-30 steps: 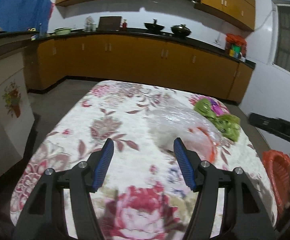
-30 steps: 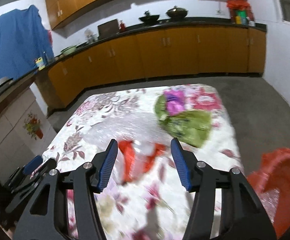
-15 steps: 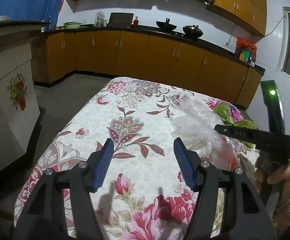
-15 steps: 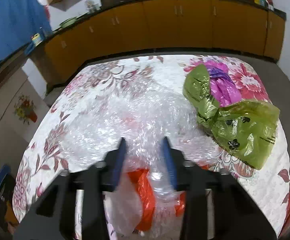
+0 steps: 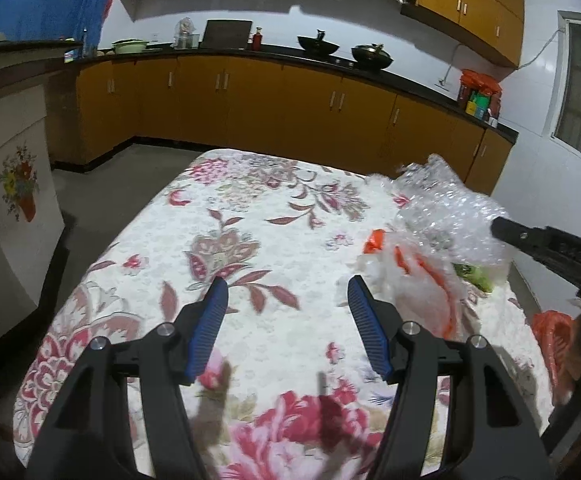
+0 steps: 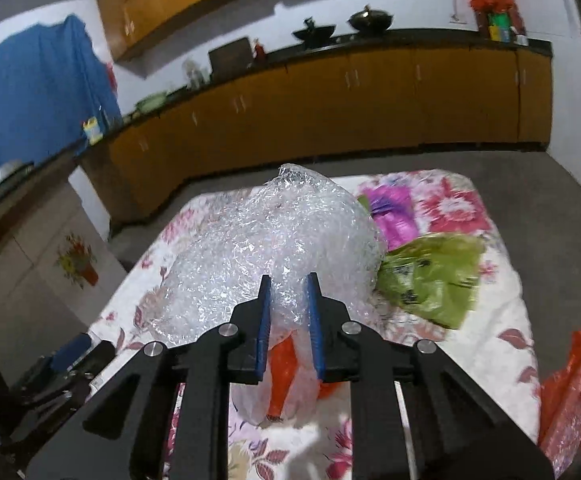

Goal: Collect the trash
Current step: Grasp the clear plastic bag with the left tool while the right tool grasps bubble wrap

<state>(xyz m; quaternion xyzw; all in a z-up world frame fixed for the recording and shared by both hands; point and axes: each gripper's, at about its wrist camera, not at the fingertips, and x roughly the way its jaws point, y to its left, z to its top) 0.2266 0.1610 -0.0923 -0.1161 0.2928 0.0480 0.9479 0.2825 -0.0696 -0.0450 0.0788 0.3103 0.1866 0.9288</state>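
Note:
My right gripper (image 6: 288, 280) is shut on a big wad of clear bubble wrap (image 6: 266, 240) and holds it lifted off the floral table (image 6: 490, 312). A white and orange plastic bag (image 6: 286, 380) hangs under the jaws. A green bag (image 6: 430, 276) and a purple bag (image 6: 394, 216) lie behind it on the table. In the left wrist view, my left gripper (image 5: 288, 292) is open and empty over the table (image 5: 250, 240), left of the bubble wrap (image 5: 446, 216) and the white and orange bag (image 5: 414, 276). The right gripper (image 5: 550, 244) enters there from the right.
An orange-red bag (image 6: 574, 384) hangs beyond the table's right edge, also in the left wrist view (image 5: 554, 336). Orange kitchen cabinets (image 5: 290, 108) line the far wall. A white tiled counter (image 5: 10, 184) stands left of the table.
My right gripper closed on the bubble wrap and lifted it, with the white and orange bag, off the table. My left gripper stayed open and shifted slightly.

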